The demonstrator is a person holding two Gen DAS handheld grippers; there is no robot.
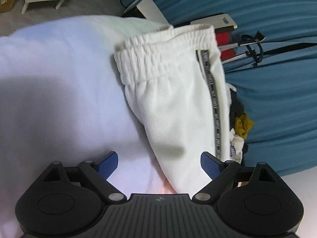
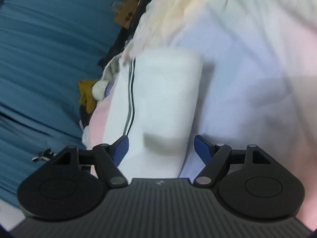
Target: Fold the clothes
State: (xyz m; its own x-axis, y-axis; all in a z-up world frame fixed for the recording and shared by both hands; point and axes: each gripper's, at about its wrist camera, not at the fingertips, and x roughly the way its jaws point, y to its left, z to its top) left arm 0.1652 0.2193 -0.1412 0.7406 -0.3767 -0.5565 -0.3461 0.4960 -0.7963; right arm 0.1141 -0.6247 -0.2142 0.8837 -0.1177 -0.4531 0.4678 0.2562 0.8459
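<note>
Both grippers stand with their blue pads spread and nothing pinched. Left gripper (image 1: 159, 163) hovers over the white ribbed cotton trousers (image 1: 174, 103), jaws wide, the fabric lying below the gap but neither pad pressing on it. Right gripper (image 2: 161, 148) shows the same picture from the other end: jaws apart over the trouser leg, no cloth caught.

And where is the garment? Lying flat on the pale white bench (image 1: 49, 91), close to its edge, with the elastic gathered waistband (image 1: 164, 53) at the far end in the left view and a black-and-white patterned side stripe (image 1: 215, 107) running down the length. From the right wrist view the far end looks squared off, blurred though it is, so it reads as already doubled lengthwise, leg on leg; that is a judgement.

Off the bench edge, against the teal ribbed fabric backdrop (image 1: 277, 69), sits a heap of mixed clothes with a mustard yellow piece (image 1: 243, 126) on it.

So a first fold seems done. Left to do, I'd say: fold the length across, then tackle the heap.
</note>
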